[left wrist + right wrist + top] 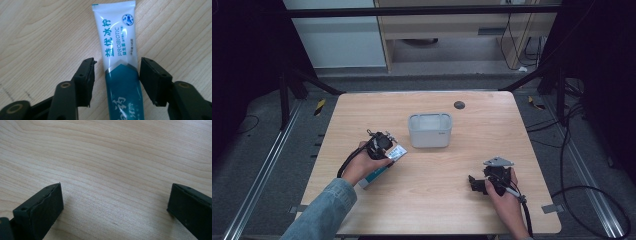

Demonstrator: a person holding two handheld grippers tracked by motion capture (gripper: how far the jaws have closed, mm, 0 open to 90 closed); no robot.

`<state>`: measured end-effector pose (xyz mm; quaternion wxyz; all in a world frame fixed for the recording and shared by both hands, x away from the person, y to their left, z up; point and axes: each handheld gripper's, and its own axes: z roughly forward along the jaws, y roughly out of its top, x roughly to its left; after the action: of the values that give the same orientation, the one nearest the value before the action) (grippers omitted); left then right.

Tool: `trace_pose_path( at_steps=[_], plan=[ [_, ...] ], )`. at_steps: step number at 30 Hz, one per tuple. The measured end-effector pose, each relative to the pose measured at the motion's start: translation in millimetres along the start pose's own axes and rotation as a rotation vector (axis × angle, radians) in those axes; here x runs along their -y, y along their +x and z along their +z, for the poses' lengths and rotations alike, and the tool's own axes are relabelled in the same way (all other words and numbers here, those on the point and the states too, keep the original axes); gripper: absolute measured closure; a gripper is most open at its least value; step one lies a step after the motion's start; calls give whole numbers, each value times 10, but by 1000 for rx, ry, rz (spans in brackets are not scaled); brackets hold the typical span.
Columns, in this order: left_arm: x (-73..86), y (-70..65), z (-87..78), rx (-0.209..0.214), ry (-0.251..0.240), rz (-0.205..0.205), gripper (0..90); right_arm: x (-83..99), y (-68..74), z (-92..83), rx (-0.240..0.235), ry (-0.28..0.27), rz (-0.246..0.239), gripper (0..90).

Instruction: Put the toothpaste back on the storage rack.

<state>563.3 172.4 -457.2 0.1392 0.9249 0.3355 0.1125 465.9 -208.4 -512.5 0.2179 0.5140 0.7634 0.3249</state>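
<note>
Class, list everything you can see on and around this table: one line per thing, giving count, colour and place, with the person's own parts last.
Toothpaste tube: one, white and teal, flat on the table between the left tool's jaws, a gap on one side.
Tub: one, translucent grey-white, table middle.
Round cap: one, dark, far table edge.
Table: one, light wood.
Left tool: one, black, over the tube, not yet gripping.
Right tool: one, black, jaws wide apart over bare wood.
Hands: two; denim sleeve on the left.

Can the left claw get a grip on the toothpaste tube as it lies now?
Probably yes. The toothpaste tube lies flat on the wooden table, already between the jaws of the left claw; a narrow gap shows on each side, with nothing blocking.
</note>
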Motion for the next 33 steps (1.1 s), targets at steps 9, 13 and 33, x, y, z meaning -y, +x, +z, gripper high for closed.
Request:
trace_pose_path(
  at_steps=[9, 13, 33],
  plan=[
    [-18, -14, 61, 11, 24, 6, 514, 0, 0, 0, 0, 0, 0, 3],
    [-15, -10, 65, 17, 28, 3, 535, 0, 0, 0, 0, 0, 0, 3],
    [-37, -12, 84, 49, 60, 6, 645, 0, 0, 0, 0, 0, 0, 3]
  ],
)
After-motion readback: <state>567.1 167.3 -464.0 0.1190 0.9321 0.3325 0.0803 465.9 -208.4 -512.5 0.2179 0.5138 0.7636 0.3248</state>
